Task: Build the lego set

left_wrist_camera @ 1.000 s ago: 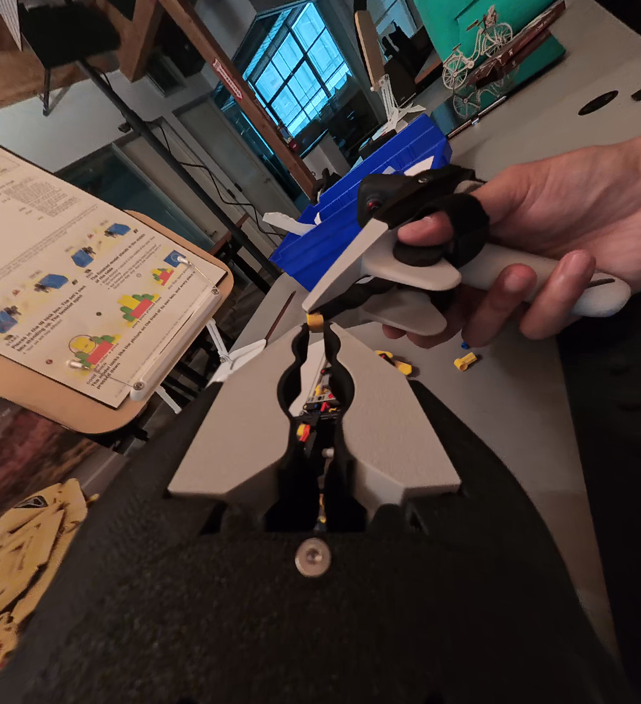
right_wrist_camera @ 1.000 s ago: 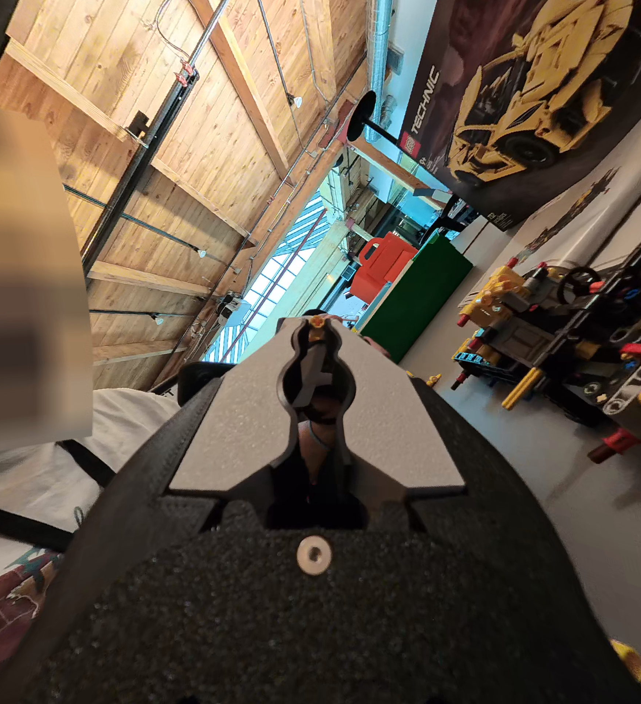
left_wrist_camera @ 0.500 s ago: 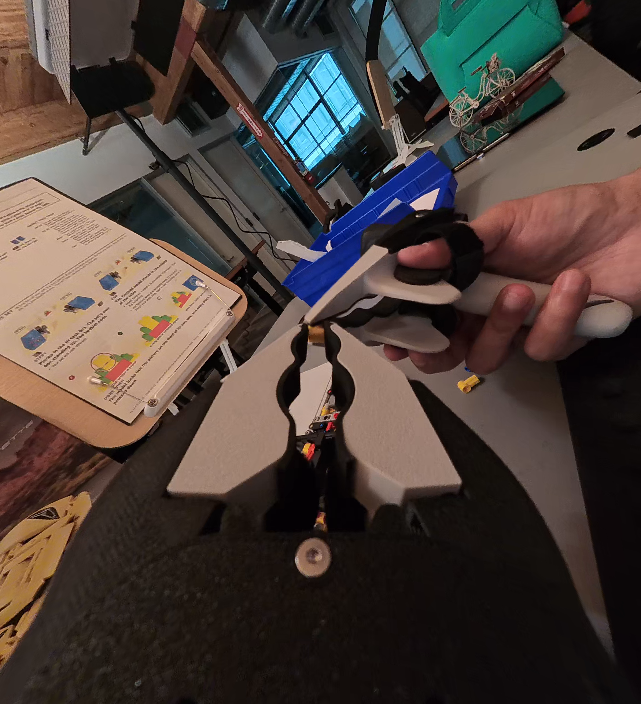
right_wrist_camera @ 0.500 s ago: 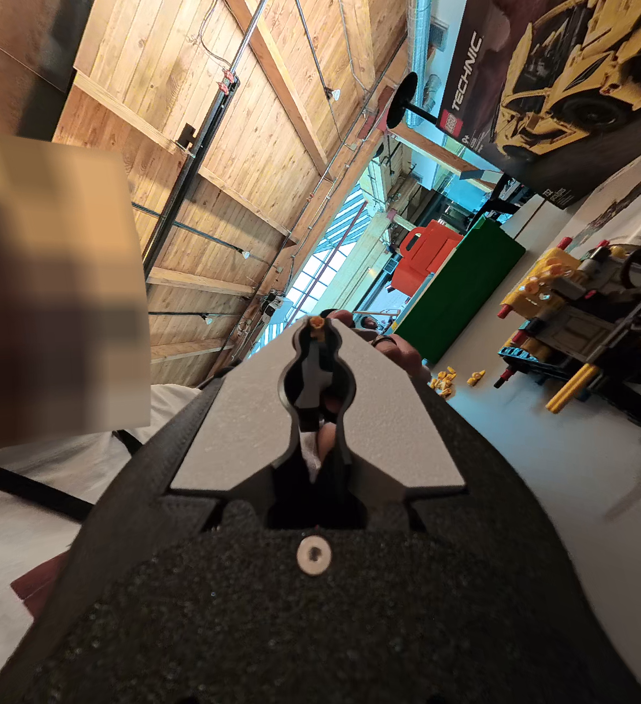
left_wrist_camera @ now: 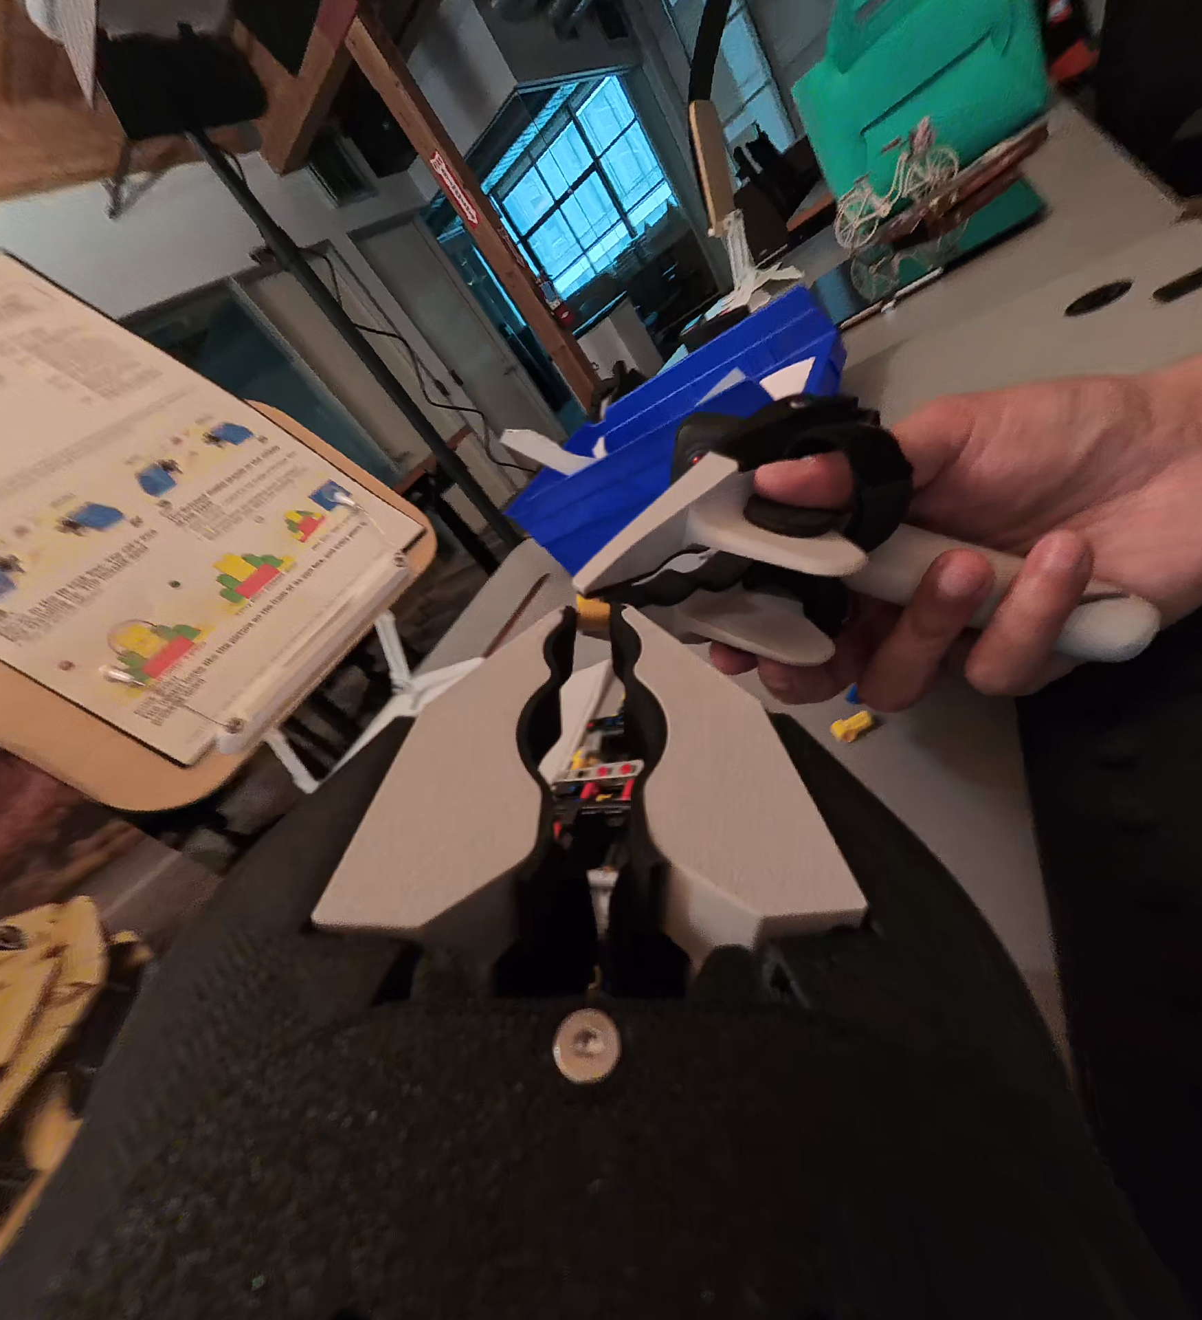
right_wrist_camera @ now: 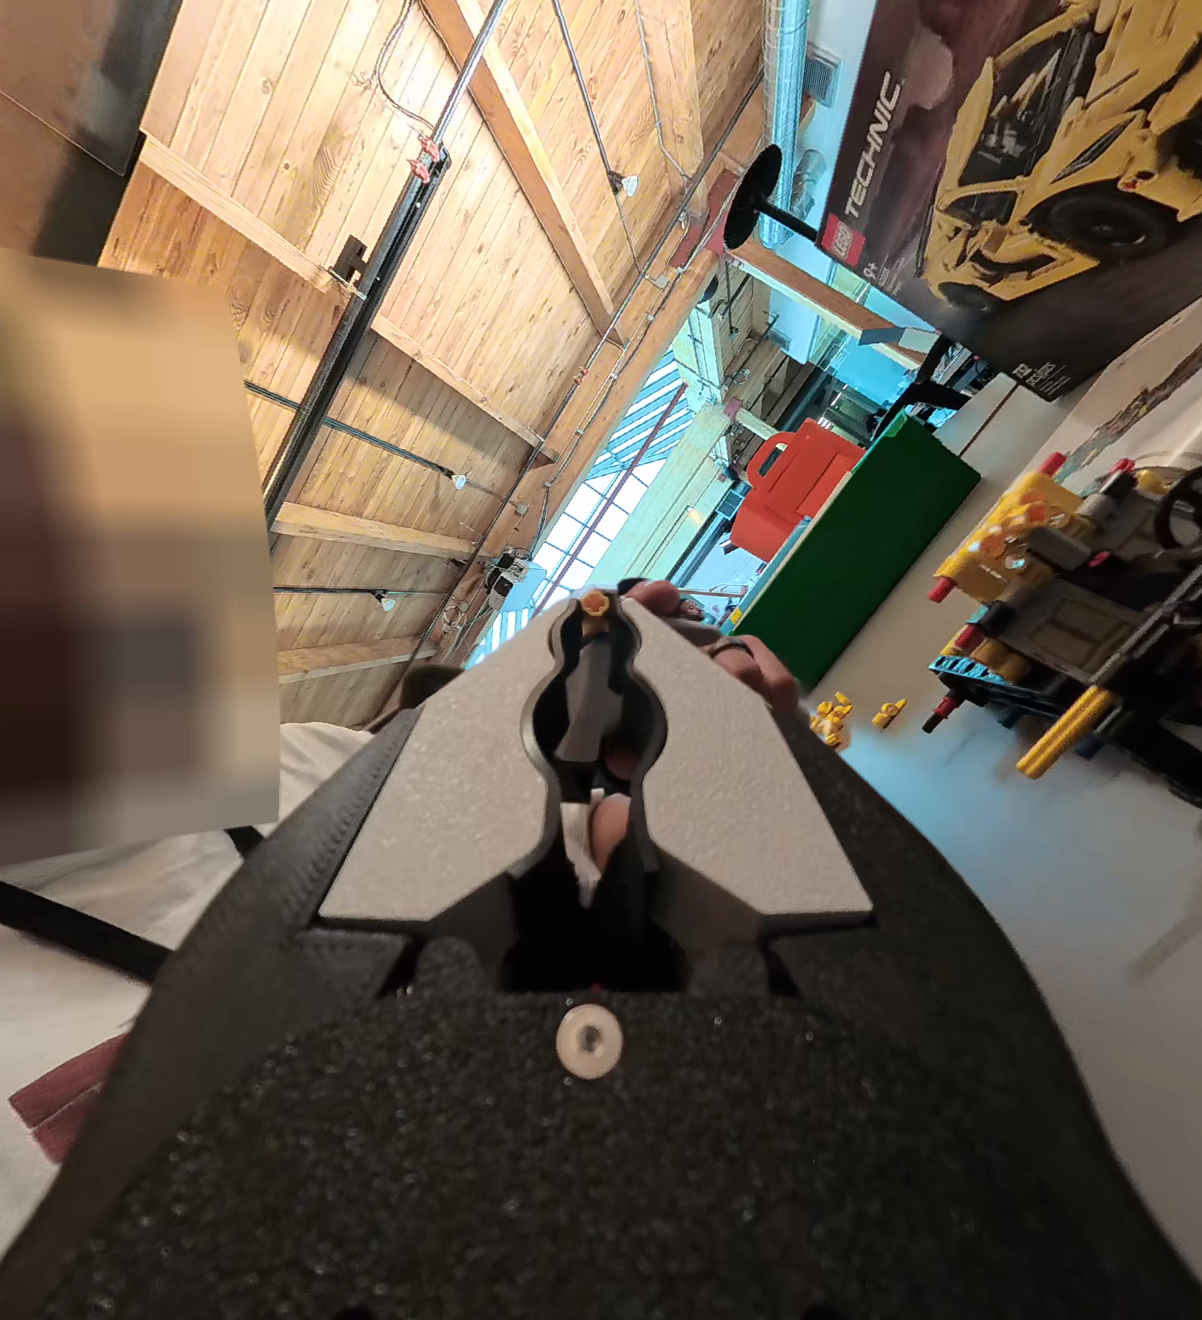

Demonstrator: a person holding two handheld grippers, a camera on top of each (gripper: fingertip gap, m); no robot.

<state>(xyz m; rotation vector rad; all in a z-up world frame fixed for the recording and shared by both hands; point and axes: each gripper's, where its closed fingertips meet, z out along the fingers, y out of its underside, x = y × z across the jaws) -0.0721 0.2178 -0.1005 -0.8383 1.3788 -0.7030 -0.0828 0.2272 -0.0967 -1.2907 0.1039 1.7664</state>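
A small yellow-orange piece (left_wrist_camera: 591, 613) sat pinched at the very tips of both grippers at once, top centre of each wrist view: the left gripper (left_wrist_camera: 592, 621) closed on it, and the right gripper (right_wrist_camera: 596, 607) closed on it too, held by a hand (left_wrist_camera: 1055, 514) at right. The partly built car model (right_wrist_camera: 1112, 628) stood at right on the grey surface (right_wrist_camera: 1012, 893), well apart, with loose yellow pieces (right_wrist_camera: 858, 713) beside it, so much building probably remained. An instruction sheet (left_wrist_camera: 126, 514) leaned at left.

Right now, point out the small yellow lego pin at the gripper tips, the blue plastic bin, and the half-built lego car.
yellow lego pin (left_wrist_camera: 592, 614): left wrist view, its barrel.
blue plastic bin (left_wrist_camera: 662, 457): left wrist view, side wall.
half-built lego car (right_wrist_camera: 1083, 621): right wrist view, grey body.
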